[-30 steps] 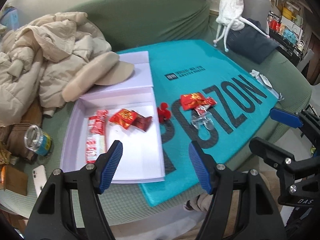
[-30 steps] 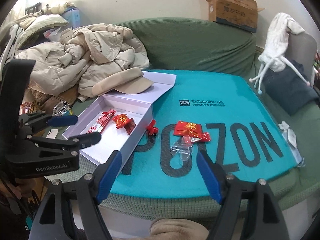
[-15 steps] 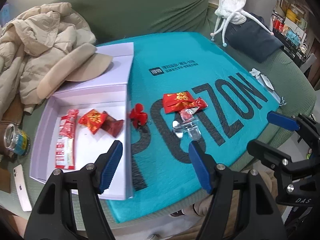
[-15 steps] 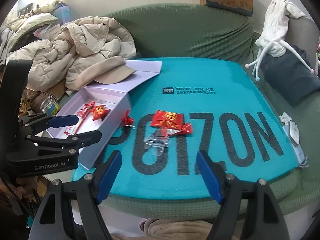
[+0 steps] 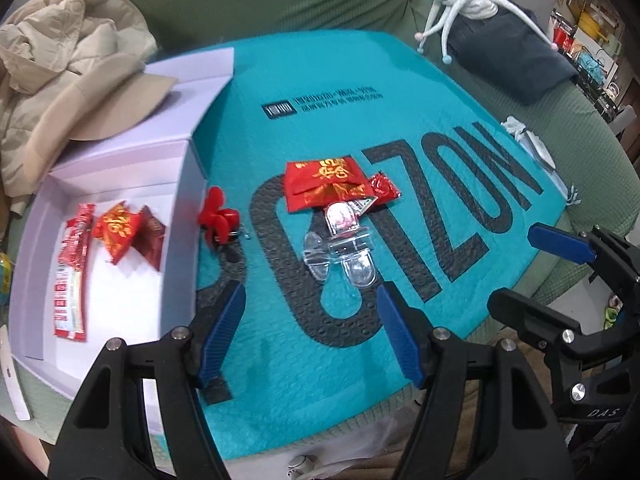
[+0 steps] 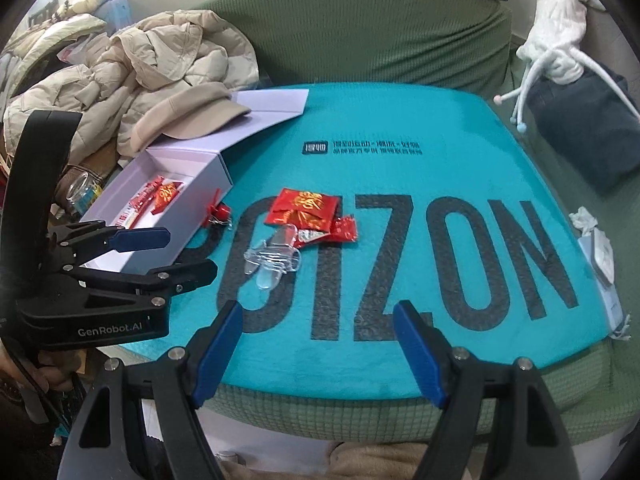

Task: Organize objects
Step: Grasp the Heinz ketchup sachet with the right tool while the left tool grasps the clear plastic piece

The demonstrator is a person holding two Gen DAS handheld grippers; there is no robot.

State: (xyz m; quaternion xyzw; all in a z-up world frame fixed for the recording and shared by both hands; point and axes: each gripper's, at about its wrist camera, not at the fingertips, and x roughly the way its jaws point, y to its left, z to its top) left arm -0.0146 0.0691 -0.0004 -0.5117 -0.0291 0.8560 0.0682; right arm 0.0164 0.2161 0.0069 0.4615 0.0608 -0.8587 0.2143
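Two pairs of blue-padded tongs hover over a teal mat spread on a green sofa — both with jaws standing well apart and nothing between them. The left tongs hang above the mat's near edge, just beside the open white box; the right tongs point at the mat's black lettering, touching nothing. Out on the mat, a red packet lies with a small red candy wrapper at its side and a clear plastic clip touching its near edge. A red hair claw sits just outside the box wall. Inside the box lie a long red-and-white sachet and two red packets. A beige cap rests on the box's lid, with a beige jacket heaped behind.
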